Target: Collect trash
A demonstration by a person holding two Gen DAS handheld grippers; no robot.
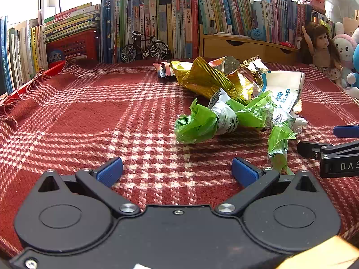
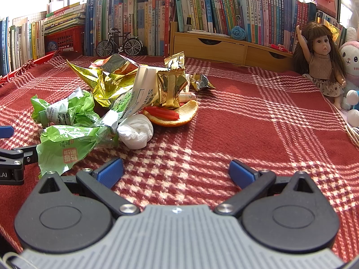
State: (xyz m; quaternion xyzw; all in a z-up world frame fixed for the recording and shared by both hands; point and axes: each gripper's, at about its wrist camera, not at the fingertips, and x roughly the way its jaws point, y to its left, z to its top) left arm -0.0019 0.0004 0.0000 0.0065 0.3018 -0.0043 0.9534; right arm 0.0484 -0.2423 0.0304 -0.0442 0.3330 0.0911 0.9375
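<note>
A heap of trash lies on the red plaid cloth (image 1: 89, 116). It holds crumpled green wrappers (image 1: 202, 121) (image 2: 67, 139), gold foil bags (image 1: 208, 78) (image 2: 107, 83), a white paper bag (image 1: 285, 87) (image 2: 145, 89), a white tissue wad (image 2: 136, 132) and an orange peel (image 2: 179, 116) with a red piece on it. My left gripper (image 1: 177, 172) hovers open just before the green wrappers, nothing between its blue pads. My right gripper (image 2: 176, 172) is open too, low over the cloth right of the heap. Each gripper shows at the edge of the other's view.
Rows of books (image 1: 157, 22) line the back, with a model bicycle (image 1: 144, 49), a red crate (image 1: 71, 44) and wooden drawers (image 2: 211, 44). A doll (image 2: 323, 60) and plush toys (image 2: 350, 60) sit at the right. Bare cloth (image 2: 258, 116) spreads right of the heap.
</note>
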